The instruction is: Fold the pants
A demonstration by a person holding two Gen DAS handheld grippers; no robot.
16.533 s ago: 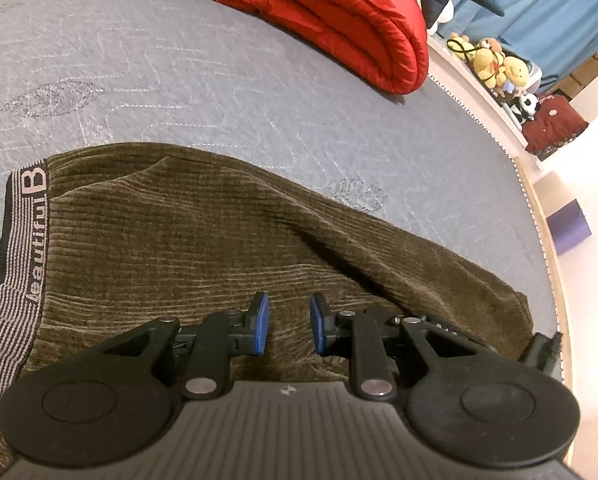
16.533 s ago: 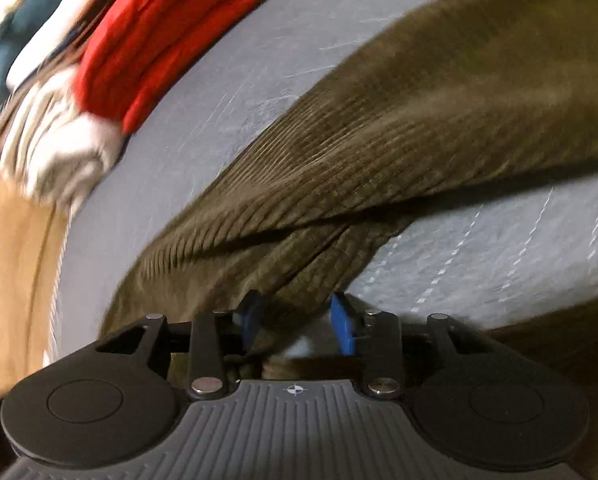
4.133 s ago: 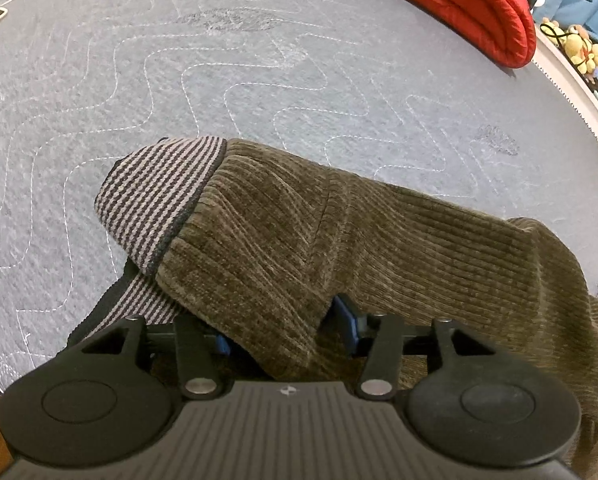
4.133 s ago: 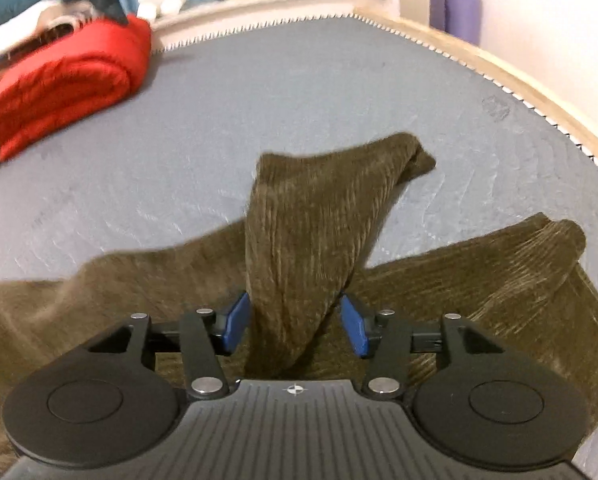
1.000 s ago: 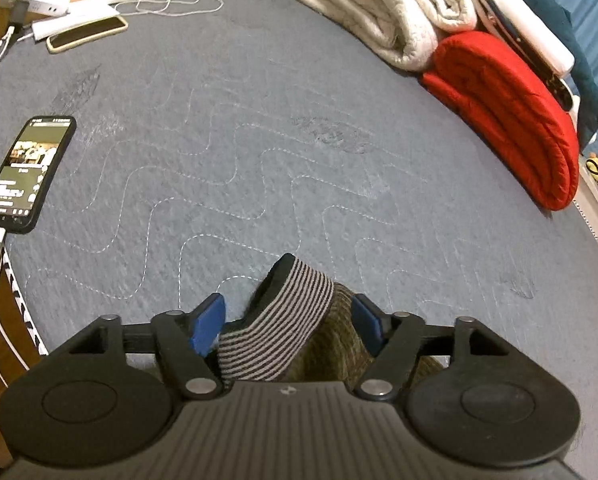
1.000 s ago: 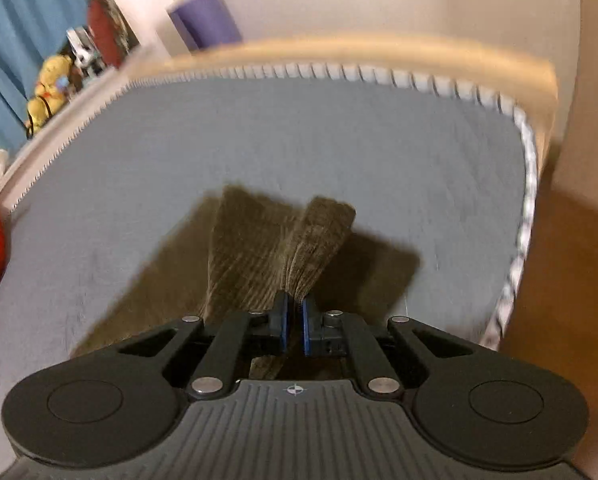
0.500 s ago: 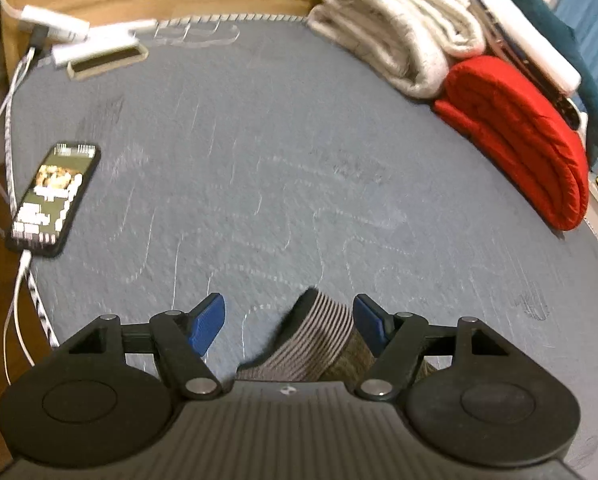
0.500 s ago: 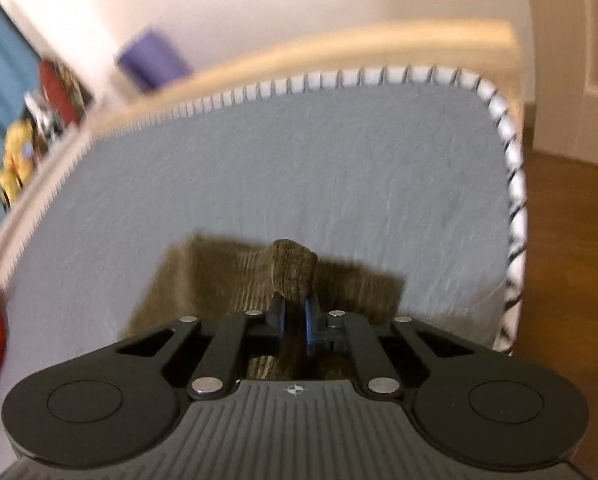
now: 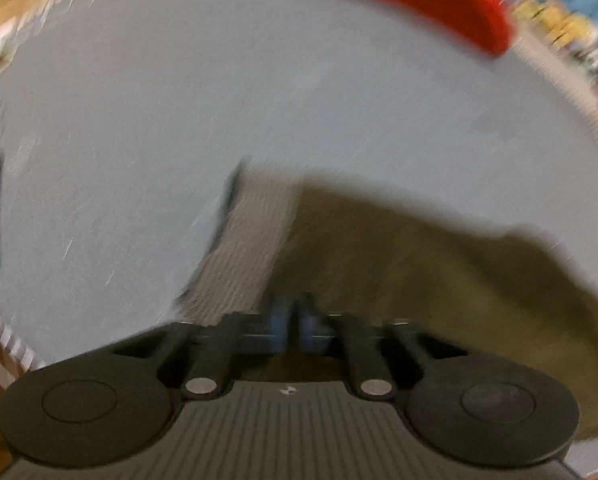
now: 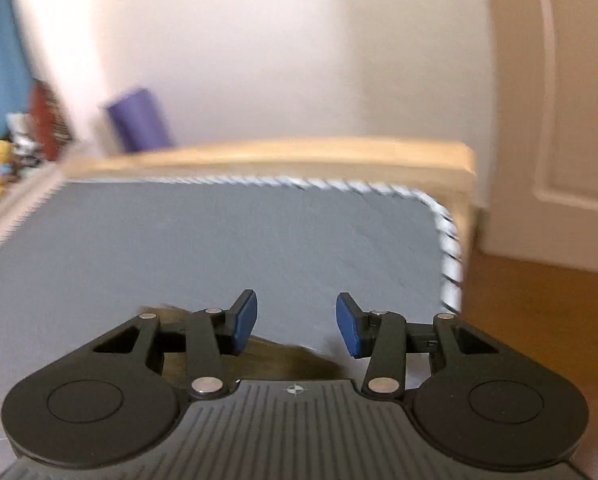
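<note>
L claw [image 9: 293, 320]: pads pressed together, just closed, no cloth seen between.
R claw [image 10: 295, 322]: spread, just opened, empty.
Pants: olive ribbed corduroy pants [image 9: 419, 248], grey striped waistband [image 9: 251, 248], flat on grey quilted bed [image 9: 259, 100].

The pants [image 9: 419, 248] are a soft ribbed olive cloth, with a striped knit waistband [image 9: 247, 248]. The mattress [image 10: 227, 240] has a matt grey quilted cover. The bed frame [image 10: 299, 160] is pale smooth wood. The right gripper [image 10: 295, 322] is matt black plastic with blue pads [image 10: 245, 320]
</note>
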